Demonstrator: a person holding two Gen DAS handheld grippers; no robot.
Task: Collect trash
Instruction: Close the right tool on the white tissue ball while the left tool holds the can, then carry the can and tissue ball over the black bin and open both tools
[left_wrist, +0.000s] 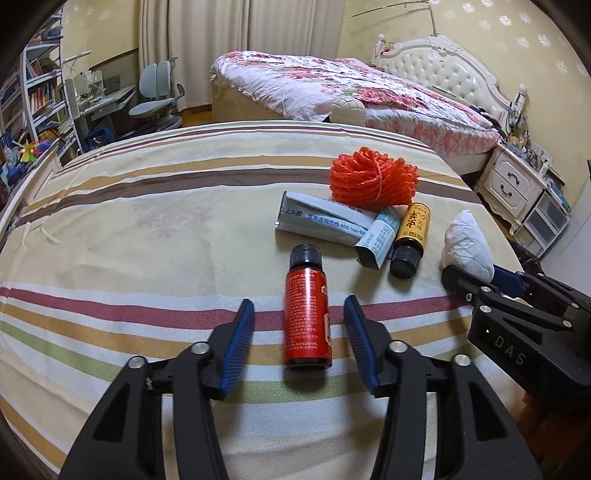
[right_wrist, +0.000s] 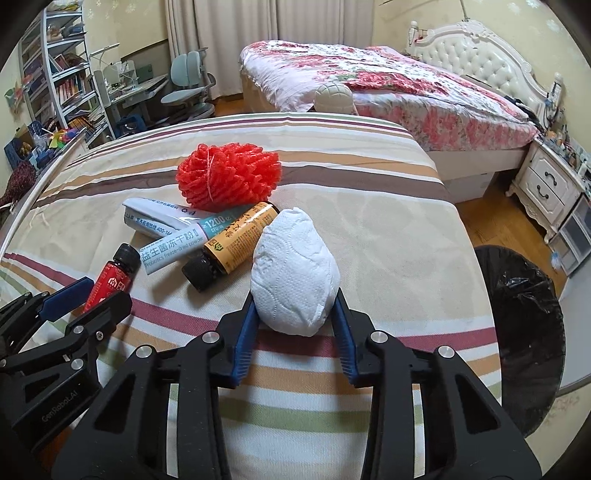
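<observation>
Two tools fill the bottom of our views, both pitched steeply down at the striped cloth over the desk. Our left tool stands spread, its blue pads on either side of the red bottle without touching it; the bottle lies flat at lower centre of the left view, black cap pointing away from us, its small print too fine to read. Our right tool pinches the wad of white tissue at the centre of the right view, pads pressed into both its sides. The letters "DAS" show on the right tool's body at the right edge of the left view, and "GenRobot.AI" on the left tool's body at lower left of the right view.

Just beyond the tissue lies the yellow-labelled bottle, black cap toward us, touching a pale box printed "Probiotics freeze-dried powder" and "1200". A second crumpled box behind it carries a number beginning "400-16". Farther up sits a bundle of orange-red netting. At the right edge of the right view, beside the desk, stands a bin lined with a black bag. Farthest off, we see a bed under a floral cover.
</observation>
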